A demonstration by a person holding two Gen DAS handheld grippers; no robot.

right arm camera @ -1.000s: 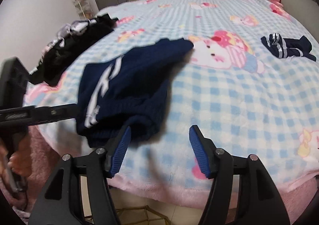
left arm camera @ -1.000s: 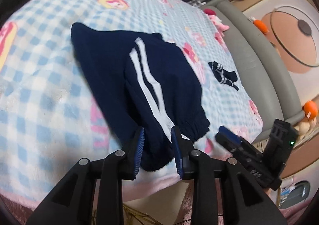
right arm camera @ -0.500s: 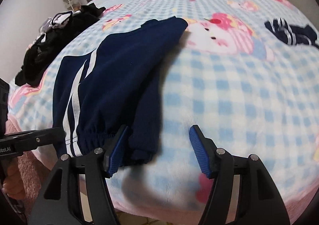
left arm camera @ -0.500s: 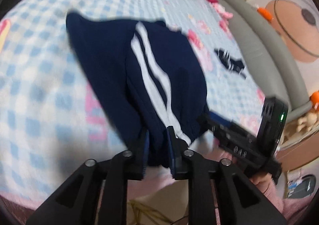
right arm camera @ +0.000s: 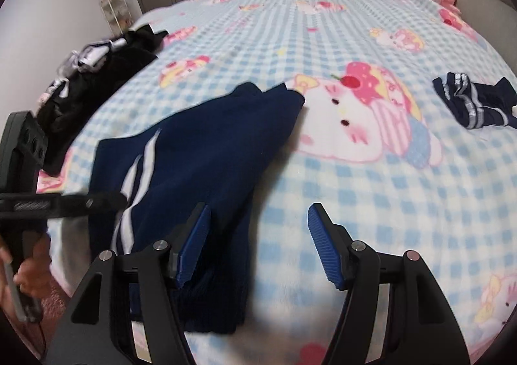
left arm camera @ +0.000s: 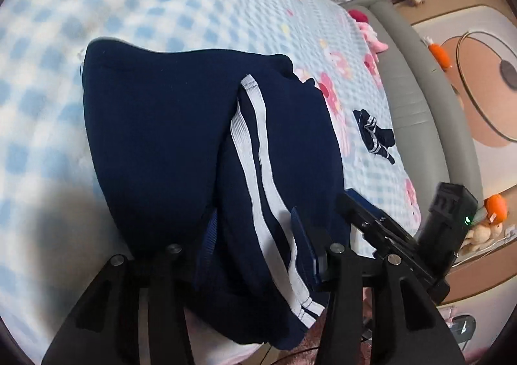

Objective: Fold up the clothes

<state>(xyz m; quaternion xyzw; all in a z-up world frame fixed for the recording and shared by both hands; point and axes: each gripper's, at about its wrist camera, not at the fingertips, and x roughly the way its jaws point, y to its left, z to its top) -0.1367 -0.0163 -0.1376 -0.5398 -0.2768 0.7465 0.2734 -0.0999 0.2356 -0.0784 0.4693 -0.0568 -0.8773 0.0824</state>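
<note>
Beside trousers [right arm camera: 200, 151]: socks [right arm camera: 475, 103] (black heap [right arm camera: 97, 74])

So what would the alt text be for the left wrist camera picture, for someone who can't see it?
Navy trousers with white side stripes lie on a blue checked cartoon blanket, their cuffed end between the fingers of the left gripper, whose jaws have just been opening. The right gripper reaches in from the right, and a small navy striped garment lies farther back.

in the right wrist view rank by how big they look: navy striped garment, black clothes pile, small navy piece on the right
1. navy striped garment, largest, though it also lies nearest the camera.
2. black clothes pile.
3. small navy piece, smallest; both lie farther off, so true sizes stay unsure.
</note>
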